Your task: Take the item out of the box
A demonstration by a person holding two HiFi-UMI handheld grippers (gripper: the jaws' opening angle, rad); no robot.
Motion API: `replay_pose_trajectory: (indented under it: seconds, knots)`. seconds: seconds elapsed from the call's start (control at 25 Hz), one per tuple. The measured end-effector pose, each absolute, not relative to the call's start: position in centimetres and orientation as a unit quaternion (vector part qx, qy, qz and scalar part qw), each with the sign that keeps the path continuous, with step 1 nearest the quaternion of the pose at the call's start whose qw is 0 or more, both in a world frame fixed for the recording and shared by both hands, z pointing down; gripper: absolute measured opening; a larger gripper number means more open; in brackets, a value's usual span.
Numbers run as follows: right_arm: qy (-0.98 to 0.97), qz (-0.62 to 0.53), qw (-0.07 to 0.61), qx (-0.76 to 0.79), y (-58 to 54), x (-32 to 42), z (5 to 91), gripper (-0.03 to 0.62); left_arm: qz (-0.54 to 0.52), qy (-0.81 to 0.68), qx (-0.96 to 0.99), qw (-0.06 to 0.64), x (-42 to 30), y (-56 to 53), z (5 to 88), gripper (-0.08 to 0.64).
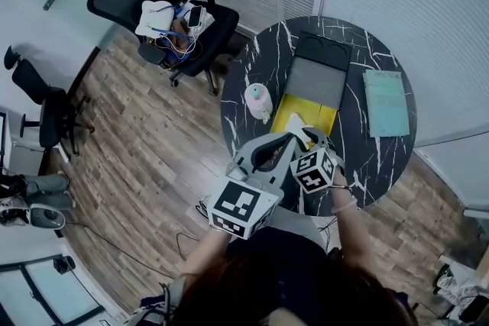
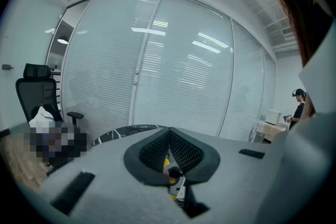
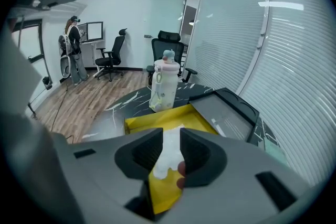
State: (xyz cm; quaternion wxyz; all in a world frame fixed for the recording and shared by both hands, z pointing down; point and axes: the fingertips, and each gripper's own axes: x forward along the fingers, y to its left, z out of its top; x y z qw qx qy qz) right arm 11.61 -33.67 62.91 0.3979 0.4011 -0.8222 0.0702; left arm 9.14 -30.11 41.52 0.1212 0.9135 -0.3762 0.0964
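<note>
An open yellow box (image 1: pixel 284 109) (image 3: pixel 152 122) lies on the round black marble table (image 1: pixel 359 156), its grey lid (image 1: pixel 315 80) (image 3: pixel 226 113) folded back on the far side. A white item (image 1: pixel 296 124) (image 3: pixel 169 147) lies in the box. My right gripper (image 1: pixel 312 136) (image 3: pixel 169 152) reaches into the near end of the box, and the white item fills the narrow gap between its jaws. My left gripper (image 1: pixel 284 140) (image 2: pixel 169 136) hovers just left of it at the box's near edge, its jaws shut with nothing in them.
A white bottle (image 1: pixel 258 101) (image 3: pixel 164 86) stands by the box's left side. A teal book (image 1: pixel 386 103) lies at the table's right. A black office chair (image 1: pixel 164 4) with clutter on it stands on the wood floor to the left. Glass walls with blinds are behind.
</note>
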Motion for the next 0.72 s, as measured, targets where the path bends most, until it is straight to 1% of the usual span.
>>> replay_pose_trajectory:
  seconds: [0.4,0.72]
  knots:
    - [-0.813,0.088,0.417,0.397,-34.2,11.7,65.8,0.103,0.104,-0.379,0.909,0.139,8.7,-30.0,42.7,0.026]
    - [-0.799,0.103,0.436,0.401,-34.7,12.0,67.9,0.087,0.112,-0.381,0.906,0.147,8.3,-29.7,43.2,0.026]
